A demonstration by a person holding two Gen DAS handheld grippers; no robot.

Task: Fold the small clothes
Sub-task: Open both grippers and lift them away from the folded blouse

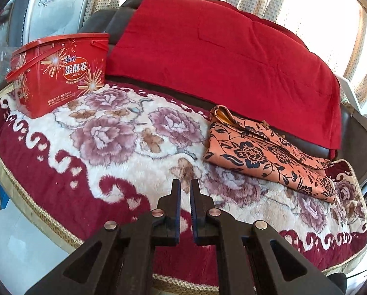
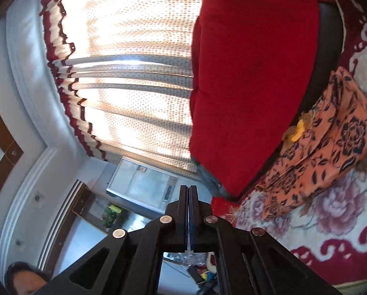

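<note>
An orange garment with a black flower print (image 1: 267,152) lies folded on the flowered plush blanket (image 1: 124,147), at the right, against the sofa back. My left gripper (image 1: 185,184) hovers over the blanket in front of it, to its left, with a narrow gap between the jaws and nothing held. In the right wrist view the garment (image 2: 331,152) lies at the right. My right gripper (image 2: 188,189) is shut and empty, tilted sideways and pointing away from the sofa towards the curtains.
A red egg-roll tin with handles (image 1: 60,73) stands on the blanket at the back left. A red cover (image 1: 220,59) drapes the sofa back. Dotted curtains (image 2: 134,73) hang behind. The blanket's braided edge (image 1: 35,204) runs along the front.
</note>
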